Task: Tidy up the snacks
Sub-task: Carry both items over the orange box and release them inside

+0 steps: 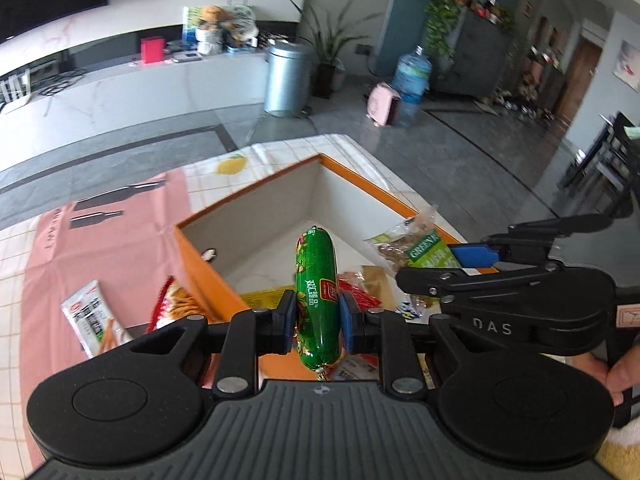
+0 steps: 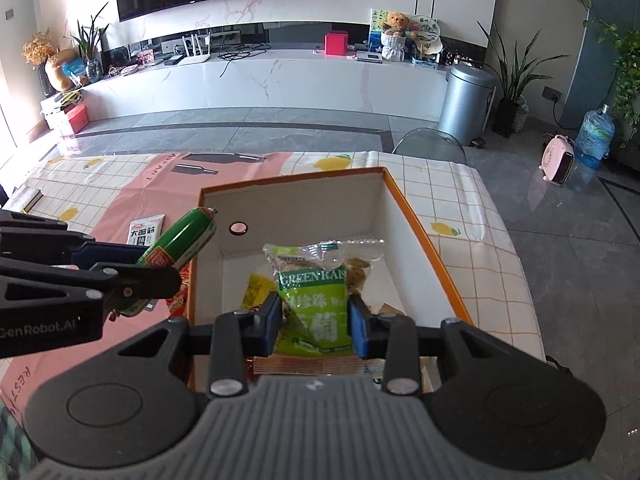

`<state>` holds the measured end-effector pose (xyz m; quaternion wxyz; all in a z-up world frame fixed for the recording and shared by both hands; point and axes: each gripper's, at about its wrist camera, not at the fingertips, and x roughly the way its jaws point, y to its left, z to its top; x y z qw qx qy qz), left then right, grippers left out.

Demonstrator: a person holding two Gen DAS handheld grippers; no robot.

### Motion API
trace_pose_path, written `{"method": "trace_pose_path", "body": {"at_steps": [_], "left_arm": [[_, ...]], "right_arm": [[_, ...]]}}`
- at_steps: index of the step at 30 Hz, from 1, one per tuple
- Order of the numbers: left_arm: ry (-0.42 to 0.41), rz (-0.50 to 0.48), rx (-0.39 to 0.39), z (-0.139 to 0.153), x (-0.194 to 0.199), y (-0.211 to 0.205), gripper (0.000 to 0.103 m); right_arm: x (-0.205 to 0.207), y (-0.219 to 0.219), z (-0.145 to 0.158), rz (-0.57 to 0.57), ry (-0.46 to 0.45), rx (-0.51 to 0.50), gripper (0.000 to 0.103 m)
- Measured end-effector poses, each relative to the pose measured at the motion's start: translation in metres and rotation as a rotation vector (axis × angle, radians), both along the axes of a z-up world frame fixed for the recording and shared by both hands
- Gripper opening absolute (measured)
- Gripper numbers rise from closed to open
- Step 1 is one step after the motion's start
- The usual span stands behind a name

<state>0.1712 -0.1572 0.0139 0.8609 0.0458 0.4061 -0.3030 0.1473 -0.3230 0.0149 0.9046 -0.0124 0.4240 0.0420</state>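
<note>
My left gripper is shut on a green sausage stick, held up over the near left corner of the orange box. The same green sausage stick shows at the left of the right wrist view, beside the box wall. My right gripper is shut on a green raisin bag, hanging above the inside of the orange box. A yellow packet and red wrappers lie on the box floor.
Outside the box, on the pink and checked tablecloth, lie a white snack packet and a red packet of sticks. A silver bin and a water jug stand on the floor beyond the table.
</note>
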Motion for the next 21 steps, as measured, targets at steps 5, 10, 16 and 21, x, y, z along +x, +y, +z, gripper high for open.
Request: {"method": "trace_pose_path", "body": {"at_steps": [5,10,16,21], "left_arm": [[0.018,-0.092,0.047,-0.01,0.017,-0.021,0.025],[0.015,-0.166,0.104,-0.018,0.034,-0.038,0.025],[-0.008,-0.219,0.233,-0.036,0.05,-0.056,0.025],[0.01,-0.239,0.317,-0.055,0.064,-0.059,0.025]], "right_arm": [[0.014,-0.015,-0.02,0.023,0.056,0.004,0.033],[0.03,-0.023,-0.037,0.047,0.099,0.017,0.033],[0.051,-0.027,-0.052,0.076,0.129,-0.001,0.033],[0.071,-0.024,-0.061,0.127,0.134,-0.013,0.033]]}}
